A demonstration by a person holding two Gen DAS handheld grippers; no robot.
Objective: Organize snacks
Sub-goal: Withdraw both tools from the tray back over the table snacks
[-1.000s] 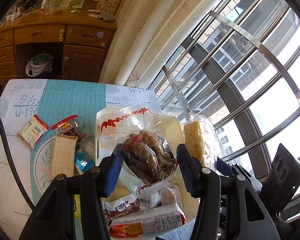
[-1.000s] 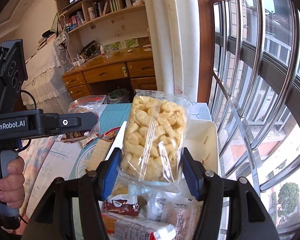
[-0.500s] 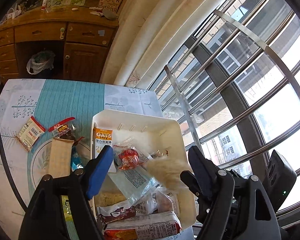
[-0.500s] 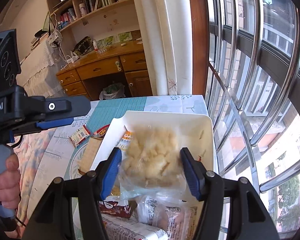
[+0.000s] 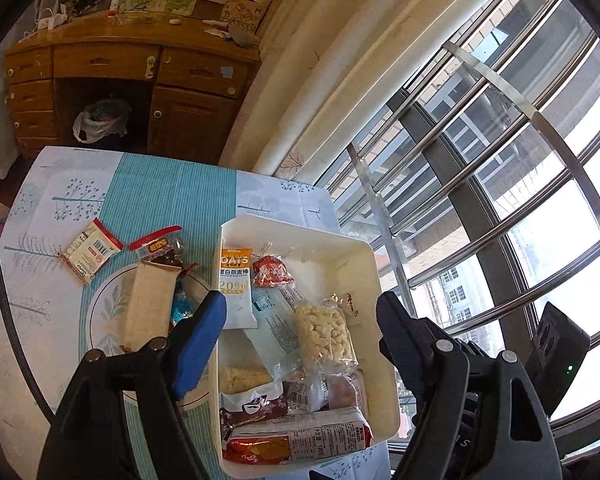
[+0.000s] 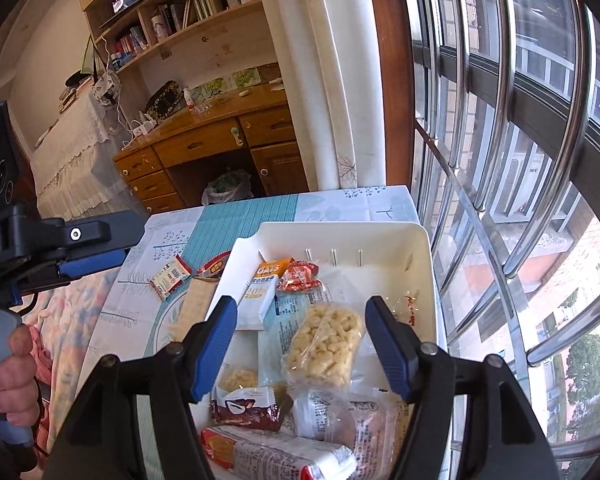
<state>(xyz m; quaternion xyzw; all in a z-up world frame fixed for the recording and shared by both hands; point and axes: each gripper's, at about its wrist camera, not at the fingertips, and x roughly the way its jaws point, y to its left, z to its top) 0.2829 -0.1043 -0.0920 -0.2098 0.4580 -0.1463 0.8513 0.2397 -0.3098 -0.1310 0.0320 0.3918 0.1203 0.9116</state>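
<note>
The near end of the white bin (image 6: 424, 248) runs under the right claw (image 6: 302, 344) and out of the bottom edge, so the striped packet (image 6: 276, 456) there is cut off. The clear bag of puffs (image 5: 324, 334) covers most of a pale blue packet (image 5: 278, 332), whose print is too small to read. A blue wrapper (image 5: 179, 306) on the bench (image 5: 152, 196) sits half behind the left claw (image 5: 296, 322), perhaps a candy.

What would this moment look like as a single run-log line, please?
task: organize snacks | puffed snack bag: lying in white bin | right gripper: jaws opening, empty | left gripper: open, empty
</note>
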